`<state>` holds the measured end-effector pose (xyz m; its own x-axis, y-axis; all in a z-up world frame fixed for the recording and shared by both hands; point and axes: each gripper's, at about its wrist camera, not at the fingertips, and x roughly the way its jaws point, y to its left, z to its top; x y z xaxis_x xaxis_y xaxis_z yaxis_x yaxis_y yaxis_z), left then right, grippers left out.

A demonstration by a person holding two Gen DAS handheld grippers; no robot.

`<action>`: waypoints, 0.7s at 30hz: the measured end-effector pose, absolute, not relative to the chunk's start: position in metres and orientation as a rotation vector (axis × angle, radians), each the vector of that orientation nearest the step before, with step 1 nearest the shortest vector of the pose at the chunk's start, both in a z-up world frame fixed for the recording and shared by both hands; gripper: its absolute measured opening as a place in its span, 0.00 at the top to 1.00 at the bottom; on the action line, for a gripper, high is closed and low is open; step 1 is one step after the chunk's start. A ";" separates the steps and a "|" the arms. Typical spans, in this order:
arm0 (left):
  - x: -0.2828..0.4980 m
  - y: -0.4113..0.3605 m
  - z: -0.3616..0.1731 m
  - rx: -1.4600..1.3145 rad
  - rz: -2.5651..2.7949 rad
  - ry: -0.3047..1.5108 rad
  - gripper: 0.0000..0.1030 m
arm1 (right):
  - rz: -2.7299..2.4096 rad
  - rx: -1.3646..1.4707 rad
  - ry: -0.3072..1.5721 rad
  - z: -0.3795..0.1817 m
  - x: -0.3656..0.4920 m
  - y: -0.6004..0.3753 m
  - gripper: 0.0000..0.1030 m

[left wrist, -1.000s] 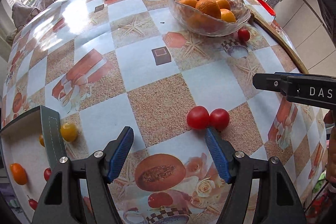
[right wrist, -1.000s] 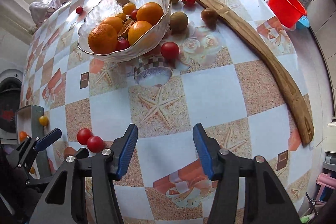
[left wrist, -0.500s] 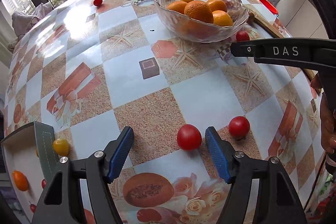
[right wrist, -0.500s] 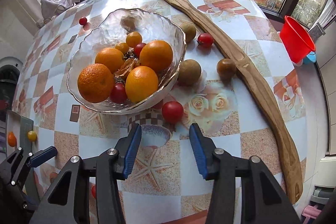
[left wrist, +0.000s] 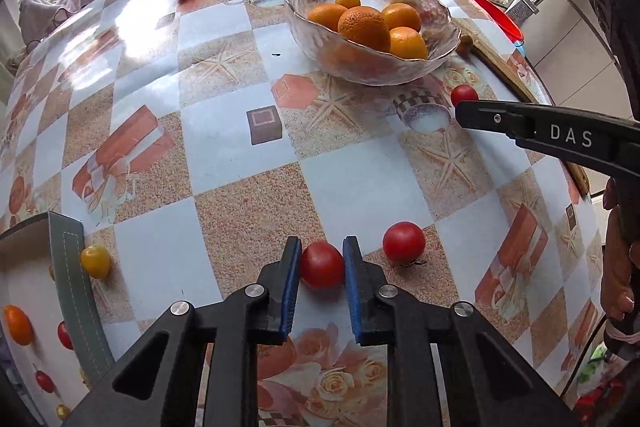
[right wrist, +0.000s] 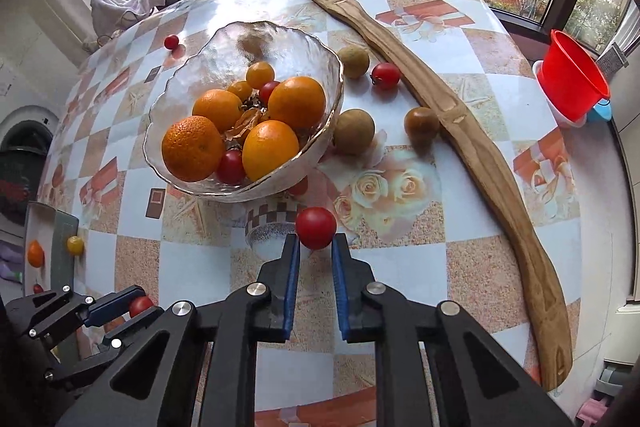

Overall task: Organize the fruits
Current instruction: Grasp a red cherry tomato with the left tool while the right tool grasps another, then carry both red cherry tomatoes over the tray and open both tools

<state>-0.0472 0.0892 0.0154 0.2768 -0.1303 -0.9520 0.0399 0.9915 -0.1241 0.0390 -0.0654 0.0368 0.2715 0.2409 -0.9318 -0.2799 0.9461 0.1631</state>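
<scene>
My left gripper is shut on a red cherry tomato that rests on the table; a second tomato lies just right of it. My right gripper has closed around another red tomato, which sits between its fingertips in front of the glass bowl. The bowl holds oranges and small tomatoes. In the right wrist view the left gripper shows at lower left with its tomato.
A long wooden tray runs along the right. Brown round fruits and a tomato lie between bowl and tray. A box with small fruits sits at left, a yellow tomato beside it. A red cup stands far right.
Both grippers closed from wide open. The left closed onto the near tomato. The right moved forward toward the bowl and closed around the tomato in front of it.
</scene>
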 end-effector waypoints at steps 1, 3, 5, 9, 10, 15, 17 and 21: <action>-0.049 0.093 0.015 -0.112 -0.111 1.292 0.78 | 0.349 -0.021 1.257 0.037 0.036 -0.068 0.83; -0.052 0.100 0.016 -0.156 -0.100 1.301 0.78 | 0.345 0.003 1.275 0.038 0.029 -0.073 0.83; -0.054 0.105 0.016 -0.177 -0.089 1.308 0.78 | 0.341 0.010 1.289 0.039 0.022 -0.076 0.83; -0.059 0.113 0.022 -0.196 -0.083 1.311 0.78 | 0.343 0.025 1.313 0.043 0.008 -0.078 0.83; -0.060 0.114 0.023 -0.195 -0.082 1.310 0.78 | 0.345 0.026 1.318 0.045 0.005 -0.078 0.83; -0.068 0.116 0.033 -0.194 -0.076 1.315 0.78 | 0.357 0.031 1.338 0.052 -0.009 -0.076 0.83; -0.074 0.119 0.039 -0.196 -0.071 1.313 0.78 | 0.364 0.030 1.341 0.056 -0.014 -0.073 0.83; -0.085 0.127 0.051 -0.207 -0.060 1.302 0.78 | 0.382 0.022 1.340 0.064 -0.021 -0.064 0.83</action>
<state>-0.0847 0.1270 0.0513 0.2671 -0.1605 -0.9502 -0.0721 0.9799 -0.1858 -0.0209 -0.0640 0.0642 0.1769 0.2820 -0.9430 -0.2571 0.9380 0.2323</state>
